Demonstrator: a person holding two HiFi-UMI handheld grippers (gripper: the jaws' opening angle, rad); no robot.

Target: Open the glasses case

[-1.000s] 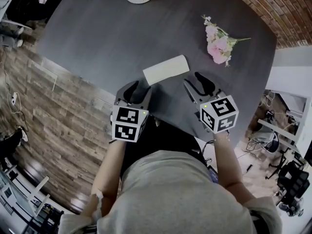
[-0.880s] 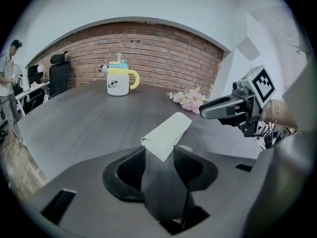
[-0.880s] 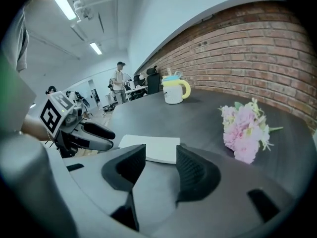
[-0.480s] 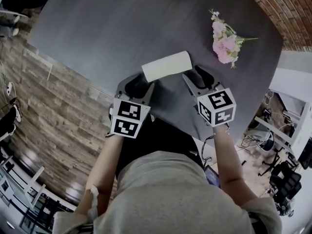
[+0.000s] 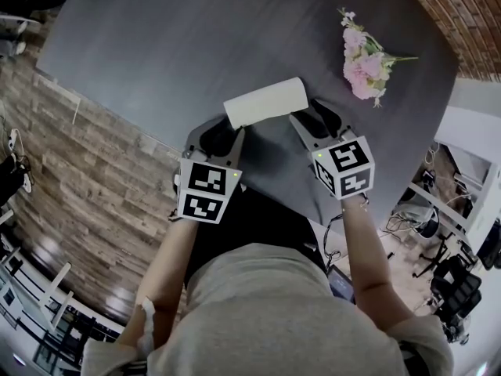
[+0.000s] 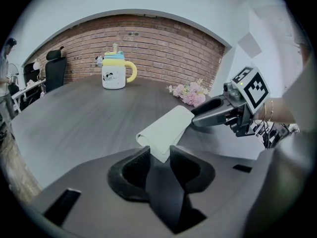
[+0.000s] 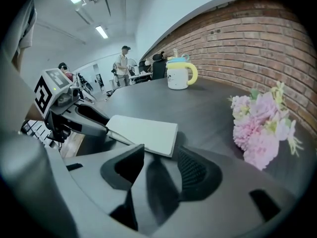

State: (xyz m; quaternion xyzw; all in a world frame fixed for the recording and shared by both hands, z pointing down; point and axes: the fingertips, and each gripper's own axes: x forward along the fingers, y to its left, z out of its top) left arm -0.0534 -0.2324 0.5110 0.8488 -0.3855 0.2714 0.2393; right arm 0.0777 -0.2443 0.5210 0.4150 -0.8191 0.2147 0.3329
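Left tool (image 6: 157,156) jaws had just closed on the glasses case (image 5: 264,102) end. Right tool (image 7: 161,155) jaws had widened, ungripped, at the other end, so opening seemed imminent.

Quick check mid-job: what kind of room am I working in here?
Probably an open office or studio: brick wall, black office chair, and ceiling strip lights over people at desks.

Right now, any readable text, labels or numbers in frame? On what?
No readable text anywhere.
mug: small printed picture, any lettering too small to read.
glasses case: plain.
left marker cube, right marker cube: square code patterns, no letters.
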